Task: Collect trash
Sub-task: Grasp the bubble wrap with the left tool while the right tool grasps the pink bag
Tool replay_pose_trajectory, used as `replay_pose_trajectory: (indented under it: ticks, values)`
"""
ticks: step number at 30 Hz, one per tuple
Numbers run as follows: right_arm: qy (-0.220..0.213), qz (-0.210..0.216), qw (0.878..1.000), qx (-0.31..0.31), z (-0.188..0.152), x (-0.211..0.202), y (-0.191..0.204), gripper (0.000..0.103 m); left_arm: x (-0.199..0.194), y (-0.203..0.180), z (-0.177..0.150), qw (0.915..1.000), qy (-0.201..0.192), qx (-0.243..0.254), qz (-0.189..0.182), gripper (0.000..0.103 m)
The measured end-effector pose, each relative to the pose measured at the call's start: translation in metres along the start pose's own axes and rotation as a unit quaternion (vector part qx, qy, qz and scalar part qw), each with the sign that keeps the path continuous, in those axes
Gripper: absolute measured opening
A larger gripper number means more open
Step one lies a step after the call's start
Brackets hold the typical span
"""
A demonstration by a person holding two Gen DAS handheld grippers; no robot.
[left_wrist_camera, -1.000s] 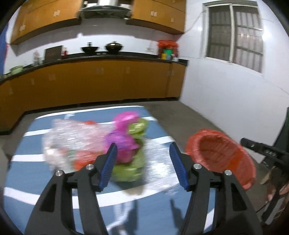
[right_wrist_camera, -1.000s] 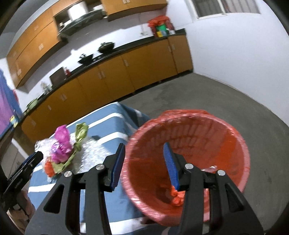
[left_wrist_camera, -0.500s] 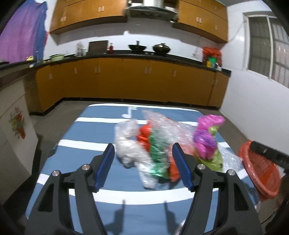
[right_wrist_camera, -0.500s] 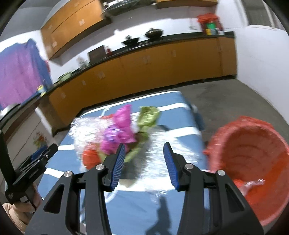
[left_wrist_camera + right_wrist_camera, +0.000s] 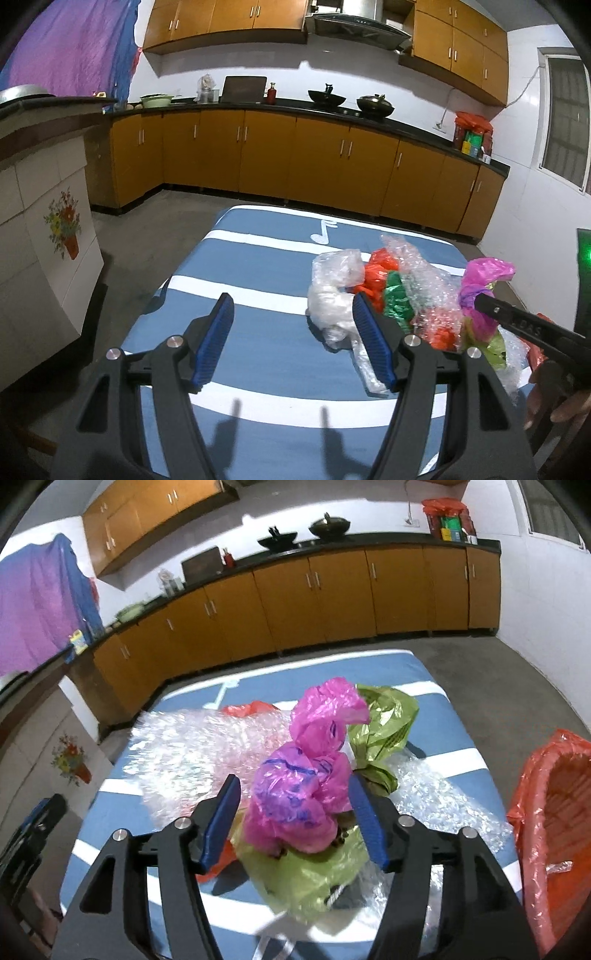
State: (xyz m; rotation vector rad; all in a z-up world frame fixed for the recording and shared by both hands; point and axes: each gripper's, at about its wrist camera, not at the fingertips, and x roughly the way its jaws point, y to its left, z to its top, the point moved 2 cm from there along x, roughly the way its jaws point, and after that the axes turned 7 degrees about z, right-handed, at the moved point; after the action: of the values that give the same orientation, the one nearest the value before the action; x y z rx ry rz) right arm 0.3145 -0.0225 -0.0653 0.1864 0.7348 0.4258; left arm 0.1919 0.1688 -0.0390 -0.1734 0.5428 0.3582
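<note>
A heap of plastic trash lies on the blue striped table [image 5: 258, 354]: a clear bag [image 5: 332, 291], red and green bags, bubble wrap [image 5: 192, 746], a pink bag [image 5: 306, 782] and a light green bag [image 5: 384, 720]. My left gripper [image 5: 291, 339] is open and empty above the table, left of the heap, its right finger next to the clear bag. My right gripper [image 5: 291, 819] is open with the pink bag between its fingers, not clamped. The red-lined trash basket [image 5: 554, 830] stands at the table's right side.
Orange kitchen cabinets [image 5: 295, 162] with a black counter run along the back wall. A white counter with a flower decal [image 5: 48, 236] stands to the left. Grey floor surrounds the table. The right gripper's body [image 5: 524, 328] shows at the right of the left wrist view.
Both grippers swung left, away from the basket. The left one now hovers left of the heap. The right one came over the heap and its fingers now straddle the pink bag.
</note>
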Motion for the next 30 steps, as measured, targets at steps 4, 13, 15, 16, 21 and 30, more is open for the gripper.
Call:
replay_pose_trajectory:
  ticks: [4, 13, 15, 16, 21, 30]
  values:
    - [0.015, 0.001, 1.000, -0.006, -0.006, 0.007, 0.000, 0.054, 0.003, -0.003, -0.001, 1.0000, 0.003, 0.000, -0.005, 0.066]
    - [0.012, 0.023, 1.000, -0.005, -0.016, -0.010, -0.007, 0.035, 0.010, -0.032, 0.008, 0.9986, 0.010, 0.009, -0.052, 0.066]
    - [0.002, 0.029, 1.000, -0.002, -0.017, -0.021, -0.010, 0.035, 0.013, -0.042, 0.009, 0.9977, 0.014, 0.013, -0.065, 0.066]
    - [-0.002, 0.031, 1.000, 0.000, -0.017, -0.024, -0.010, 0.035, 0.016, -0.049, 0.011, 0.9970, 0.017, 0.015, -0.074, 0.066]
    - [-0.033, 0.034, 0.999, 0.004, -0.018, -0.055, -0.019, 0.035, 0.029, -0.072, 0.017, 0.9946, 0.031, 0.017, -0.098, 0.065]
    - [-0.052, 0.002, 0.999, 0.014, -0.027, -0.092, -0.046, 0.035, 0.071, -0.108, 0.013, 0.9897, 0.089, 0.035, -0.107, 0.052]
